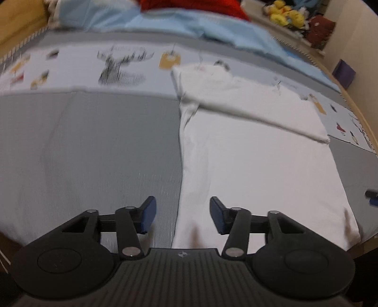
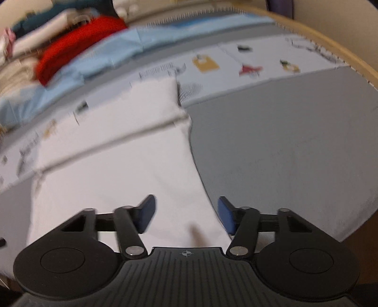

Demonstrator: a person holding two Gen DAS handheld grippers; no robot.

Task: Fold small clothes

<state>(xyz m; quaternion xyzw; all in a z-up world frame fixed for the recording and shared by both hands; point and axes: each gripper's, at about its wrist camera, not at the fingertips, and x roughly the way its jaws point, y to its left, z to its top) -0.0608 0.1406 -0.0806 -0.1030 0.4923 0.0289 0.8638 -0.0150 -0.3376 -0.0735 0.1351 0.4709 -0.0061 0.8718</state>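
Lying below both grippers: one white garment (image 1: pixel 259 165), top seemingly folded over.
Left gripper (image 1: pixel 183 215): half-open, empty.
Right gripper (image 2: pixel 186 215): half-open, empty.

Grey padded mat (image 1: pixel 106 146) with a printed picture strip (image 1: pixel 94 63) across the far part, edged by a pale wooden rim (image 2: pixel 330 44). Beyond, light blue bedding (image 1: pixel 189 23), yellow plush toys (image 1: pixel 285 14), beige wall (image 1: pixel 354 35).

A white garment (image 1: pixel 255 165) is lying flat on the grey mat (image 1: pixel 99 146), reaching its near edge. Its far end is lying folded back over itself as a band, overlapping the mat's printed strip (image 1: pixel 78 68).
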